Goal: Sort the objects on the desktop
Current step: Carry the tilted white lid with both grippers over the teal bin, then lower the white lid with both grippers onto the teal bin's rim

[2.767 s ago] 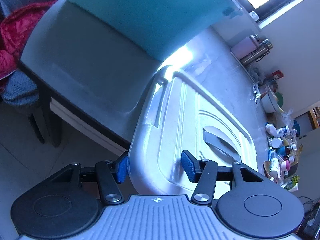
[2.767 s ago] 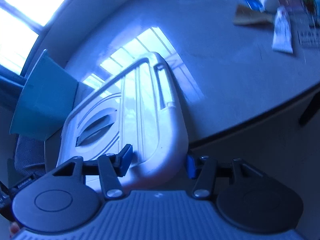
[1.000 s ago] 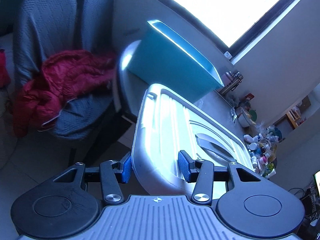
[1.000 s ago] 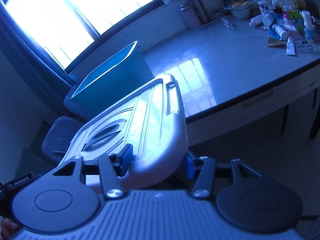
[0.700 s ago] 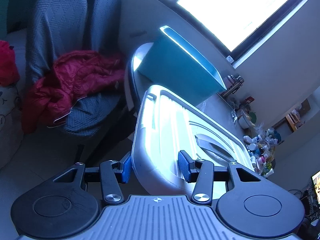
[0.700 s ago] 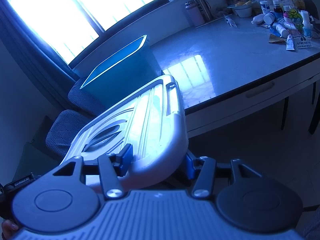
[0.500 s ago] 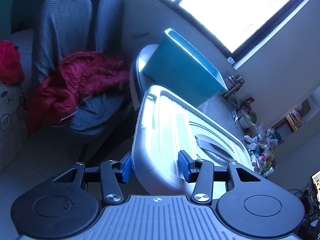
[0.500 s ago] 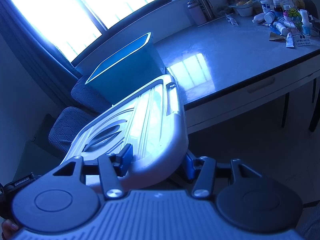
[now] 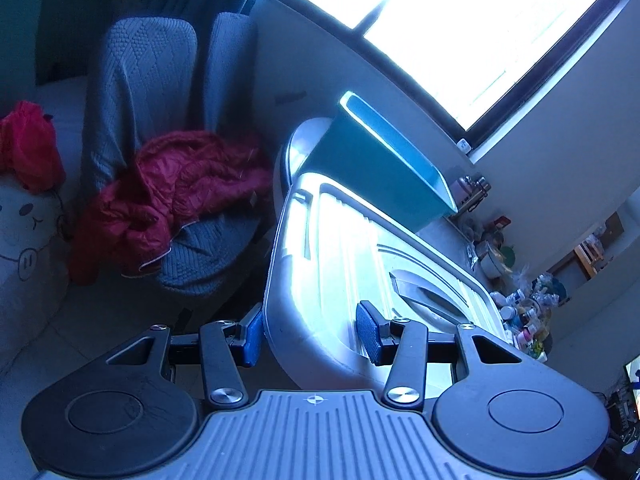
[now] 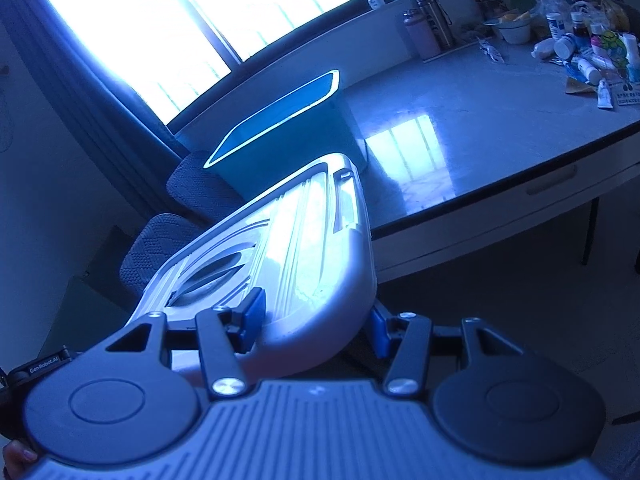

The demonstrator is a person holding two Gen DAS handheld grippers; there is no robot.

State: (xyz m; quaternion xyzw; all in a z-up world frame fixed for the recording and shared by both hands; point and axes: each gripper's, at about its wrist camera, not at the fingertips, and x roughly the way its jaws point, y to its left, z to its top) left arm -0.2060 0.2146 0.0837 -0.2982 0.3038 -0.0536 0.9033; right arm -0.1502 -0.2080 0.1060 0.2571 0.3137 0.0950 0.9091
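Observation:
A large white plastic lid (image 9: 344, 264) with a recessed handle is held between both grippers, off the table and tilted. My left gripper (image 9: 312, 334) is shut on one corner of its rim. My right gripper (image 10: 316, 326) is shut on the opposite corner of the same white lid (image 10: 288, 248). A teal storage bin (image 9: 376, 160) stands open on the table's end beyond the lid; it also shows in the right wrist view (image 10: 288, 136). Bottles and tubes (image 10: 592, 60) lie cluttered at the table's far right.
The grey table (image 10: 460, 136) has a dark front edge. A grey chair with a red jacket (image 9: 172, 192) stands left of the table. Two flasks (image 10: 428, 28) stand by the window wall. A bowl (image 10: 514, 28) sits near the clutter.
Both grippers have carried the lid back, away from the table, so it no longer rests on it. The bin and table now look farther off. Both grips are unchanged.

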